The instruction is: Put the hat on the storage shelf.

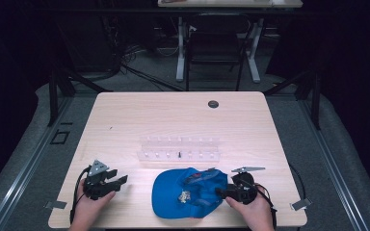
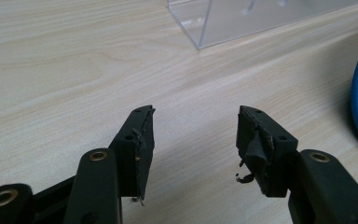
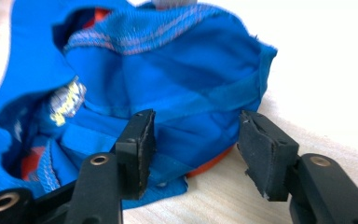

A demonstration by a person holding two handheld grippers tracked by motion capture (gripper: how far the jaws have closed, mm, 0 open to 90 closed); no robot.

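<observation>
Straddling the blue cap's [image 3: 177,84] rear edge, lower right: right claw [image 3: 193,149], jaws apart, unclamped. Left claw [image 2: 196,140] open over bare bench [image 2: 74,70].

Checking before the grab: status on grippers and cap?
Right gripper open at crumpled blue fabric cap, not gripping. Left gripper open, empty, over table. Nothing in the way.

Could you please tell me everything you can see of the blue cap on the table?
The blue cap lies crumpled on the near edge of the wooden table, just in front of the clear plastic rack. It looks like soft woven fabric, with lighter stitched bands, red or orange patches inside and a small pale, yellowish emblem. Its brim points toward the person's left. The right gripper stands open at the cap's right edge, fabric between its jaws, pads not pressing. The left gripper is apart from it.
</observation>
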